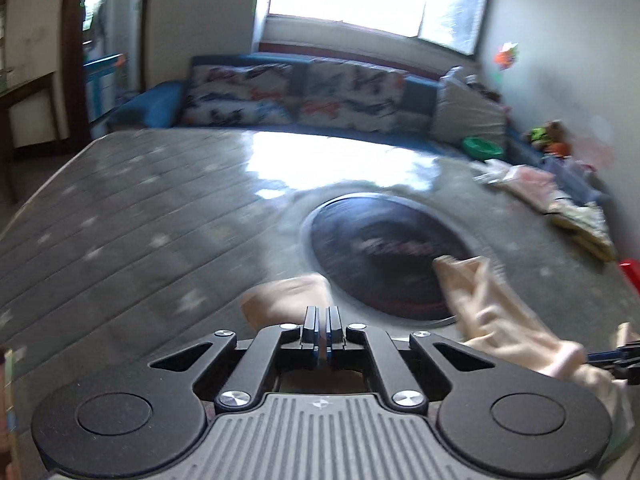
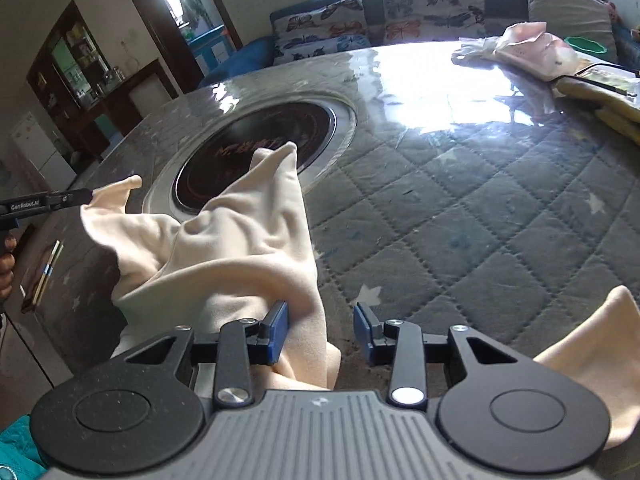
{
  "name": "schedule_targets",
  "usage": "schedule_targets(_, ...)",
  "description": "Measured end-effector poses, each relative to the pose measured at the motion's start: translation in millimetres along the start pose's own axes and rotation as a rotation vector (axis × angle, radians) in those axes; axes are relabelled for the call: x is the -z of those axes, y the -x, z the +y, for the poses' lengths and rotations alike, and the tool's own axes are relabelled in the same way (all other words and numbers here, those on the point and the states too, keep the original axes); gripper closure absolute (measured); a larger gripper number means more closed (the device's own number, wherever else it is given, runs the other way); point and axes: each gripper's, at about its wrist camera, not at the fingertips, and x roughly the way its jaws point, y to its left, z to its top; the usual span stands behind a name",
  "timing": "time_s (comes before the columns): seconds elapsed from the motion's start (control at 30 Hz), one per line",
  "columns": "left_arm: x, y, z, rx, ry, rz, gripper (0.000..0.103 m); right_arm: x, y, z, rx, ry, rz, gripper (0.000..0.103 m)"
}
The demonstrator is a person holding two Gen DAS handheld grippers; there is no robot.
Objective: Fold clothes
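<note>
The cream soft cloth garment (image 2: 224, 252) looks matt and wrinkled beside the blue plastic fingers (image 2: 280, 332). Beyond the fingers, the grey quilted surface (image 2: 460, 208) lies under glossy clear film, around a shiny black glass disc (image 2: 256, 144).

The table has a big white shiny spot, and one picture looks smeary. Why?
Right wrist view: window light glares off the table cover's far side; the cream cloth looks sharp. Left wrist view: the same glare, and the whole picture is smeared by motion blur.

Quilted table (image 2: 460, 208), round cooktop (image 2: 248, 148), butterfly-cushioned sofa (image 2: 400, 12).
</note>
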Motion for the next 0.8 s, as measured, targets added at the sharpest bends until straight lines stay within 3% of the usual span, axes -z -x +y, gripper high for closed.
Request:
schedule_targets(0.13, 9, -7, 13, -0.025, 0.014, 0.06, 0.1, -2, -4, -4, -0.036, -0.018, 0.005, 0.069)
schedule_targets(0.2, 9, -8, 10, -0.023, -0.001, 0.067, 0.099, -3, -3, -1, -0.05, 0.001, 0.002, 0.077)
schedule_targets(0.23, 7, -7, 6, -0.019, -0.011, 0.061, 0.098, -4, -3, 1, -0.058, 0.01, 0.001, 0.089)
schedule_targets(0.27, 4, -5, 1, -0.007, -0.024, 0.049, 0.097, -5, -3, 2, -0.065, 0.02, 0.0, 0.095)
schedule_targets(0.4, -16, -8, -33, 0.084, -0.083, 0.006, 0.083, -11, 6, 16, -0.03, 0.084, -0.064, 0.098)
schedule_targets(0.6, -35, -42, -95, 0.232, -0.186, 0.004, 0.064, -7, 23, 60, -0.015, 0.321, -0.162, 0.099)
schedule_targets(0.8, -42, -95, -134, 0.318, -0.212, 0.084, 0.055, 23, 10, 113, -0.011, 0.658, -0.124, 0.099)
